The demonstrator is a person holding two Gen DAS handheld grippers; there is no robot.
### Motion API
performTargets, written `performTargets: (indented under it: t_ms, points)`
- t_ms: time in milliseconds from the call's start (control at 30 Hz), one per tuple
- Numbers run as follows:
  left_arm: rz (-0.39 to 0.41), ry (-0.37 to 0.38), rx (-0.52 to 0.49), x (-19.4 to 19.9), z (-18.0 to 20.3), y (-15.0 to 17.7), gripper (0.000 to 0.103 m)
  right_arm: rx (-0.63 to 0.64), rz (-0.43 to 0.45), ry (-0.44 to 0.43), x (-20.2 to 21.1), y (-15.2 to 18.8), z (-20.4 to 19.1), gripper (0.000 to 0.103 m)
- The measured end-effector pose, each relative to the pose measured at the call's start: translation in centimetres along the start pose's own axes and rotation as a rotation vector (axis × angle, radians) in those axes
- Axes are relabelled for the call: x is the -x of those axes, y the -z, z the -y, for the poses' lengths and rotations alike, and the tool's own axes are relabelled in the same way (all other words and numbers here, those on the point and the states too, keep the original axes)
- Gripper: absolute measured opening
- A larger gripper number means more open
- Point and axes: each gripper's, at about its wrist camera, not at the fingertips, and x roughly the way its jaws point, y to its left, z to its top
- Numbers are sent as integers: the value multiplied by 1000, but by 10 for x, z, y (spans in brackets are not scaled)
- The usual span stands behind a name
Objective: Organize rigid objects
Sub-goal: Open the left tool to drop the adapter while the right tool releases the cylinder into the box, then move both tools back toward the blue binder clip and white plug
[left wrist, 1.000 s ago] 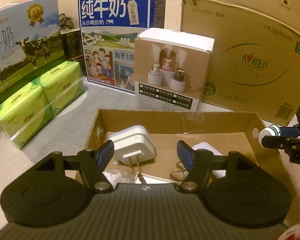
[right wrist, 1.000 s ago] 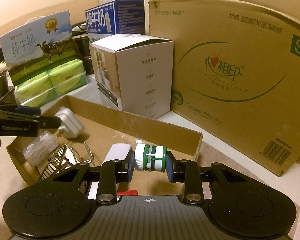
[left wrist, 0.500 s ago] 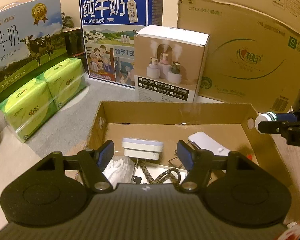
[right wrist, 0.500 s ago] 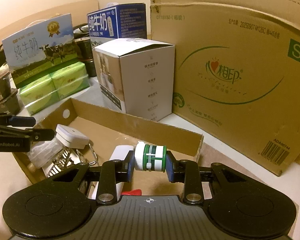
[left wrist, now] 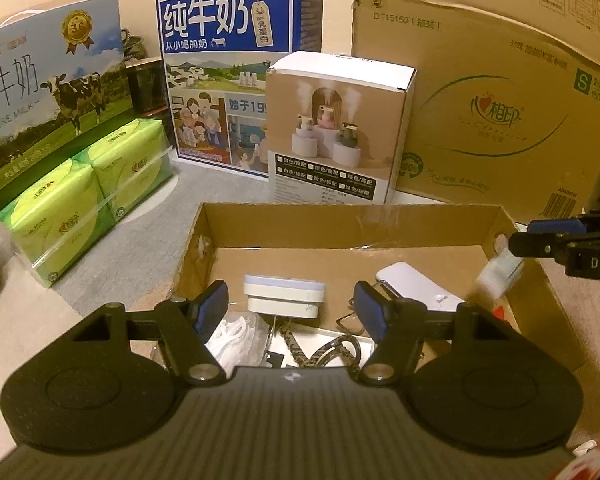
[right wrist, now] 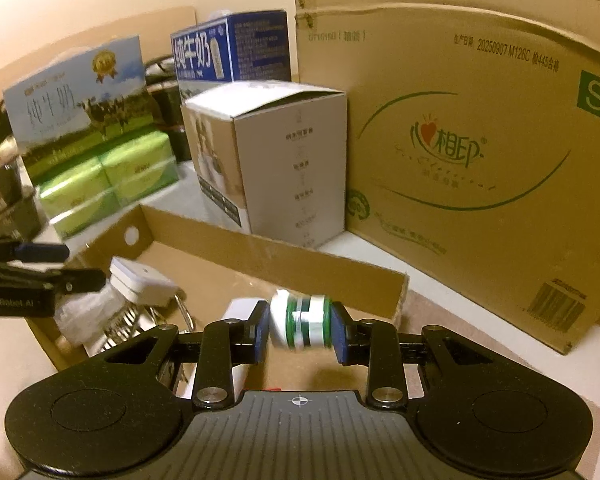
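The right gripper (right wrist: 300, 330) is spread a little wider than the white-and-green bottle (right wrist: 302, 323) between its blue pads; the blurred bottle sits tilted, and contact cannot be judged. It hangs over the near end of the shallow cardboard box (right wrist: 284, 258). The left gripper (left wrist: 290, 308) is wide apart and holds nothing. Ahead of it in the box lies a white adapter (left wrist: 284, 296), with a white flat device (left wrist: 416, 286) toward its right finger, a plastic bag (left wrist: 236, 334) by its left, and a patterned cord (left wrist: 320, 350) just below.
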Motion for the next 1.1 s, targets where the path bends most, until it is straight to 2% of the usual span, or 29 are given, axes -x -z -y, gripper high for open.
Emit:
performTargets:
  t_ms: [67,133,533,1100]
  points:
    - [4,4,7,3,0,2,67,-16,6,-4,2,0,3,42]
    - [8,5,11,8,1,5,67,-25,13,7,5,1,4,45]
    - [20,3,37,45,12,22,67,-64,-3,25,31,10,4,53]
    - [34,-39,33,122,42,57,69,-55,-26,20,105,55,-19,66]
